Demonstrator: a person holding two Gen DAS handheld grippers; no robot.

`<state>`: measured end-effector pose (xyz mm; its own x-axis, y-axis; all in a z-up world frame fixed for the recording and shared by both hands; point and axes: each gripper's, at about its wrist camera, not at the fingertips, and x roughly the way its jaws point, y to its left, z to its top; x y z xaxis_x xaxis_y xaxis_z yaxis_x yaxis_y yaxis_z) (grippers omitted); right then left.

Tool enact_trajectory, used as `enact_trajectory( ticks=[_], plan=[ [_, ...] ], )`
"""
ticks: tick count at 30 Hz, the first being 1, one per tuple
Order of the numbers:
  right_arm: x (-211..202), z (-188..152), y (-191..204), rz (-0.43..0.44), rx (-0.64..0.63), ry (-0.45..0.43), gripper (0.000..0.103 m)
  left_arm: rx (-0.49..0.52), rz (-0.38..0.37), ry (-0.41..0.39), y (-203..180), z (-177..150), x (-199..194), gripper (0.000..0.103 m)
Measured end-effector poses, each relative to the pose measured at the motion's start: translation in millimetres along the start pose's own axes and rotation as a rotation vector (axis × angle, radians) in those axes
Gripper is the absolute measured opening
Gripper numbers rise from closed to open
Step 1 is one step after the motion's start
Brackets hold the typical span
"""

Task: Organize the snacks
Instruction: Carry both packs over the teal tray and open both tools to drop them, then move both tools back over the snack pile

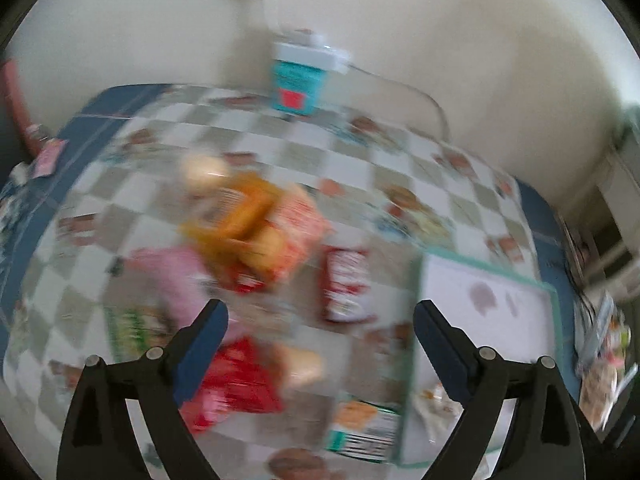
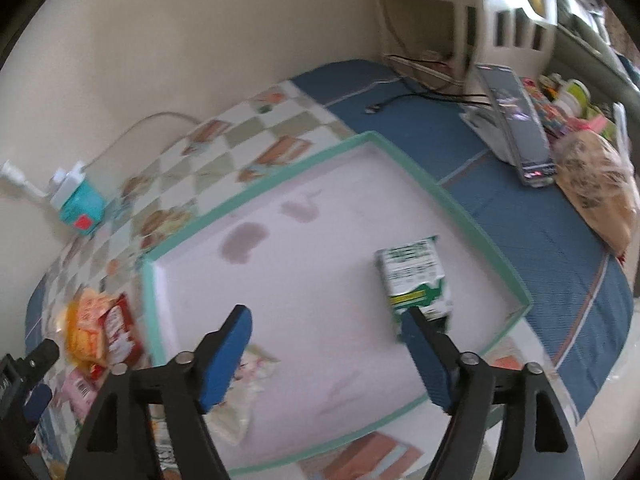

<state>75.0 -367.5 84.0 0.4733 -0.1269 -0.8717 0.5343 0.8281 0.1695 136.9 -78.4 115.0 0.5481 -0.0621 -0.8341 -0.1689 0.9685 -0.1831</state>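
A shallow white tray with a green rim (image 2: 256, 196) lies on the checkered tablecloth; it also shows in the left wrist view (image 1: 552, 300). A green-and-white snack box (image 2: 416, 280) and a pale packet (image 2: 240, 396) lie inside it. My right gripper (image 2: 326, 320) is open and empty above the tray. My left gripper (image 1: 320, 312) is open and empty above a loose pile of snacks: an orange pack (image 1: 256, 228), a red pack (image 1: 346, 284), a pink pack (image 1: 176, 276), a red bag (image 1: 236, 384) and a green pack (image 1: 132, 328). The left view is blurred.
A teal-and-white carton (image 1: 298, 80) stands at the wall by a white power strip (image 2: 16, 176). A phone on a stand (image 2: 516, 120), a plastic bag (image 2: 596, 192) and cables (image 2: 420, 96) lie on the blue cloth at right. A green box (image 1: 364, 428) lies beside the tray.
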Motion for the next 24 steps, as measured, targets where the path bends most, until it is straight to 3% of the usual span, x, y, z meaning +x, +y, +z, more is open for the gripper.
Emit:
enact_trajectory(
  ticks=[6, 11, 18, 24],
  plan=[
    [-8.4, -11.7, 34.2, 0.073, -0.066, -0.007, 0.102, -0.102, 0.079, -0.089, 57.7, 3.9, -24.1, 0.1],
    [-18.0, -24.2, 64.1, 0.135, -0.129, -0.006, 0.102, -0.174, 0.109, -0.114, 96.8, 0.0, -36.0, 0.1],
    [-28.5, -58.2, 109.4, 0.246, -0.234, 0.058, 0.102, -0.244, 0.091, -0.092, 129.3, -11.5, -37.2, 0.1],
    [-25.7, -88.5, 139.5, 0.28, -0.322, 0.126, 0.102, -0.262, 0.084, -0.038, 141.2, -26.1, -26.9, 0.1]
  ],
)
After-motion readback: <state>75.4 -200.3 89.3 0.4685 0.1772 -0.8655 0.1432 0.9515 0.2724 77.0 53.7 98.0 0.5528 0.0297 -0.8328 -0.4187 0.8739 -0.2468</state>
